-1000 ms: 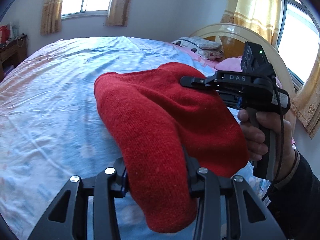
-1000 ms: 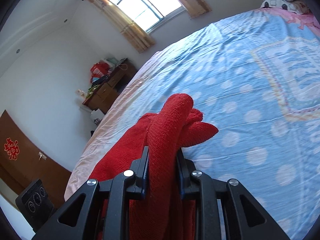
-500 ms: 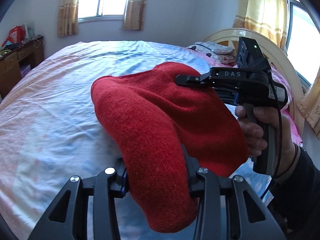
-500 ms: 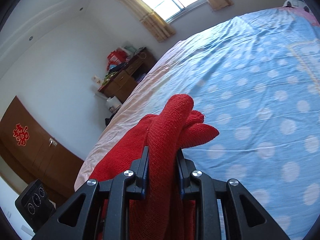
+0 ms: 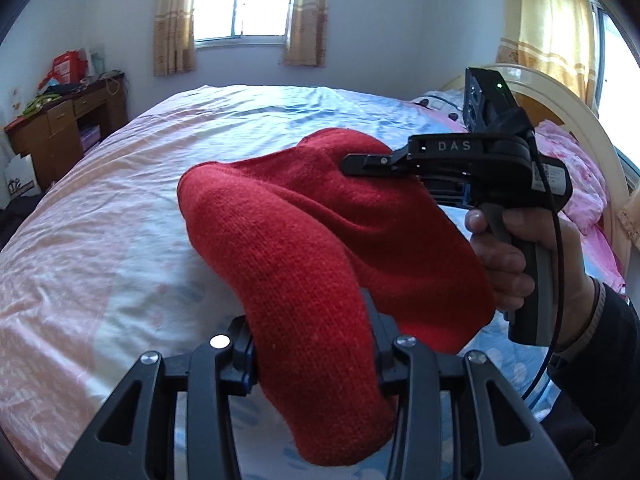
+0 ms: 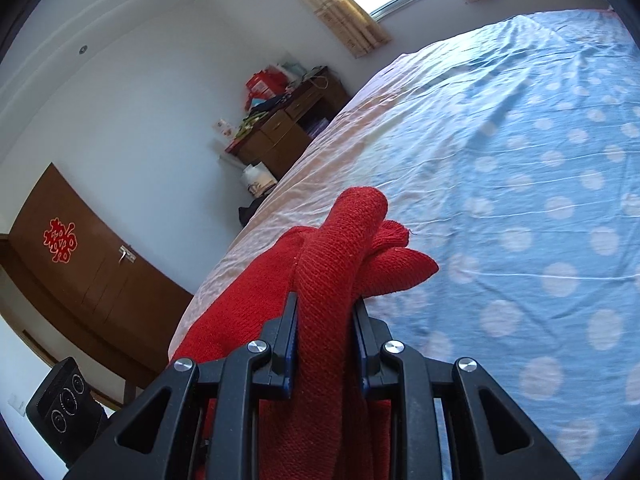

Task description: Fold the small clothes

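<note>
A red knitted garment (image 5: 304,240) hangs in the air above the bed, held between both grippers. My left gripper (image 5: 312,340) is shut on one bunched end of it at the bottom of the left wrist view. My right gripper (image 5: 352,164) shows there at the right, held in a hand, shut on the other end. In the right wrist view the right gripper (image 6: 326,320) pinches a thick roll of the red knit (image 6: 336,264), which sticks out past the fingers. The left gripper's camera body (image 6: 64,400) shows at lower left.
The bed (image 5: 120,208) has a pink and blue dotted sheet (image 6: 520,184). A wooden desk (image 5: 64,128) with clutter stands by the far wall. A pink quilt (image 5: 568,168) and a curved headboard (image 5: 568,108) lie at the right. A brown door (image 6: 80,264) is at the left.
Both grippers have swung with the red garment, so the view has turned towards the window and the desk. The grip on the garment is unchanged.
</note>
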Demonstrator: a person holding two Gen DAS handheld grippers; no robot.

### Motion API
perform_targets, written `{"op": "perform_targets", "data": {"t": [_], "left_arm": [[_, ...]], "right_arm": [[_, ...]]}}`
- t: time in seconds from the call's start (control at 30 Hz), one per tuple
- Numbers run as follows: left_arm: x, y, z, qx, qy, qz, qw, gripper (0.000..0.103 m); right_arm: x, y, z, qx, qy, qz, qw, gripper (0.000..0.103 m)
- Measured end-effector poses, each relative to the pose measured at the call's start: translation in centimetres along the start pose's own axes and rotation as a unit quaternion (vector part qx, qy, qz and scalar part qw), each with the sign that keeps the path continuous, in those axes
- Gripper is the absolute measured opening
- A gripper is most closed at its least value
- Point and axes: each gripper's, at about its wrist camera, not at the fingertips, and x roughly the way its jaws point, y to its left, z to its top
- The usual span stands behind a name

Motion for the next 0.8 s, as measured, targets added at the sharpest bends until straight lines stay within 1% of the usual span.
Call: {"op": "perform_targets", "data": {"t": [0.13, 0.23, 0.4, 0.67, 0.8], "left_arm": [[-0.3, 0.9, -0.9, -0.001, -0.002, 0.020, 0.9998, 0.042], [-0.2, 1.8, -1.6, -0.013, 0.002, 0.026, 0.9996, 0.042], [0.1, 2.4, -3.4, -0.022, 0.016, 0.035, 0.9990, 0.042], [-0.3, 2.7, -4.2, -0.026, 0.020, 0.037, 0.9988, 0.043], [0.1, 2.5, -4.7, -0.025, 0.025, 0.039, 0.9986, 0.043]], "right_arm": [[1.8, 1.1, -0.2, -0.013, 0.014, 0.004, 1.000, 0.023], [3.3, 2.1, -0.7, -0.032, 0.026, 0.000, 0.999, 0.023], [5.1, 1.7, -1.9, -0.026, 0.046, 0.000, 0.999, 0.023], [6.2, 1.8, -2.8, -0.025, 0.055, 0.004, 0.998, 0.023], [6.5, 1.7, -2.9, -0.019, 0.058, 0.006, 0.998, 0.023]]}}
